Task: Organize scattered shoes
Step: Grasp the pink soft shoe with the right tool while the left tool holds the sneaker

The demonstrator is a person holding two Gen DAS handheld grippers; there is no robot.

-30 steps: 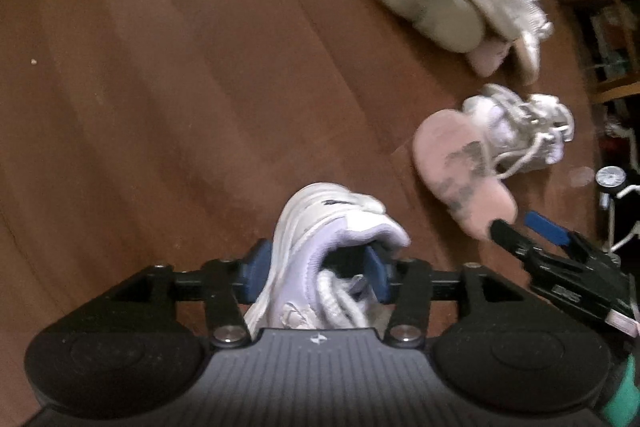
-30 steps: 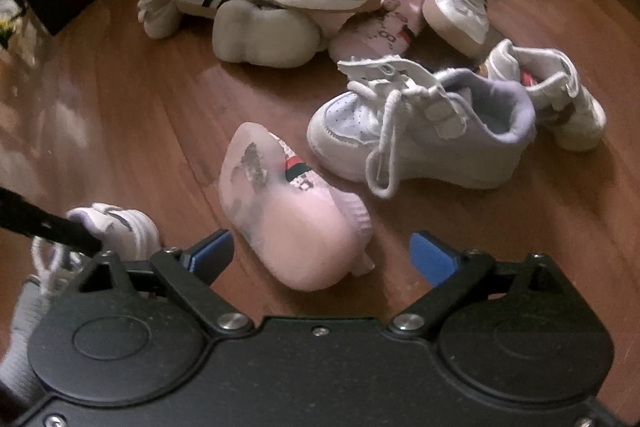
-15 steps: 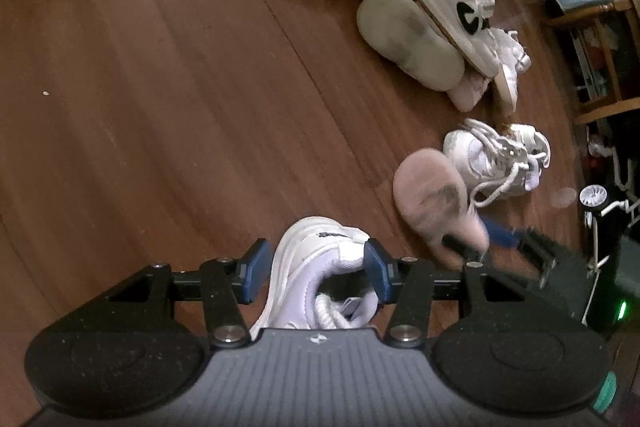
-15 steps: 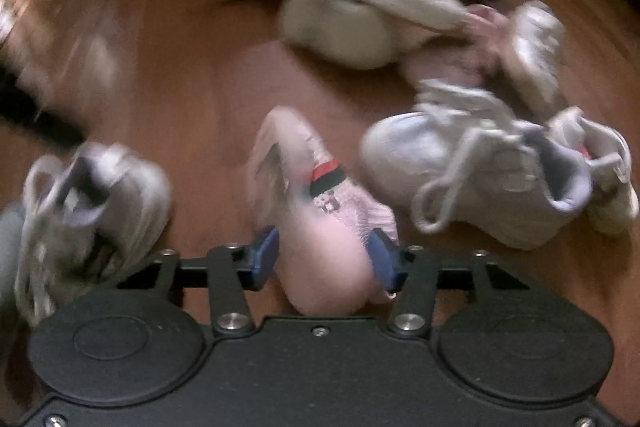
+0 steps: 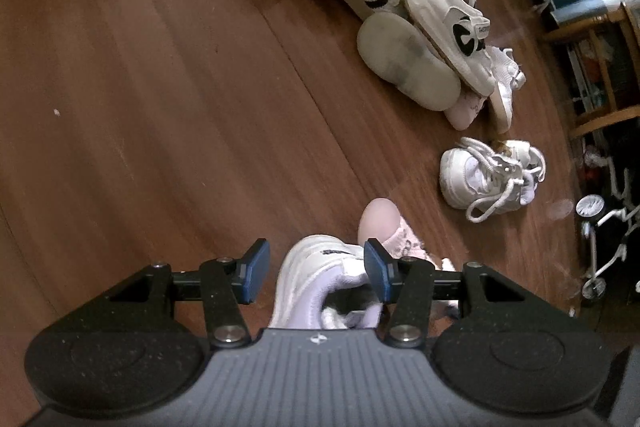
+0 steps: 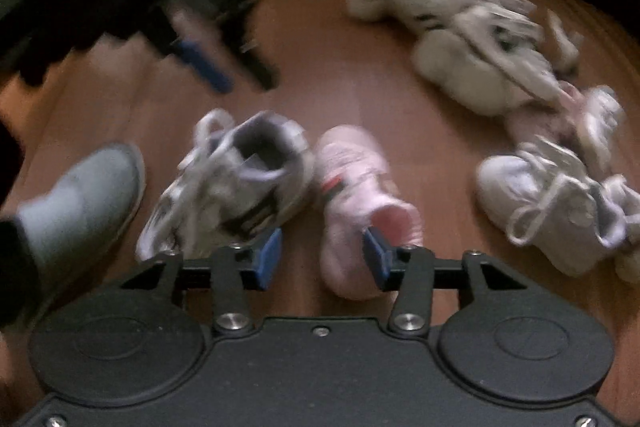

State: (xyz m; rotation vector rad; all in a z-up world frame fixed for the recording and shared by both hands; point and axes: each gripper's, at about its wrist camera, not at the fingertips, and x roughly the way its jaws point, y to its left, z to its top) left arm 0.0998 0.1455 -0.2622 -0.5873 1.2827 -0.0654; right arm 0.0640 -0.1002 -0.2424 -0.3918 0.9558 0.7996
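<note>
Opening at this moment, the right hand-held gripper (image 6: 322,259) has the pink shoe (image 6: 352,195) between its jaws. The right pad lies at the shoe's collar and the left pad stands clear of it, so the shoe is released rather than clenched. Half a second ago both pads were closed on this shoe, and a second ago they were spread wide behind it.

The left hand-held gripper (image 5: 316,275) is set as wide as it was a second ago, but then both pads touched the white high-top (image 5: 312,267). Now its left pad shows a gap, and the blurred right wrist view shows this gripper apart from the shoe, so it is let go.

A second ago the pink shoe lay sole-up near the laced white sneaker (image 5: 484,179). Now it stands upright on its sole just beside the white high-top, on that shoe's right, with both toes pointing the same way. The laced white sneaker has stayed in place, well apart from the pair.

The floor (image 5: 140,87) is brown wood planks. Farther off lies a heap of shoes (image 5: 420,27), some sole-up. A wooden shelf (image 5: 596,75) stands at the right edge of the left wrist view. In the right wrist view a person's foot (image 6: 80,195) in grey rests left of the high-top.
</note>
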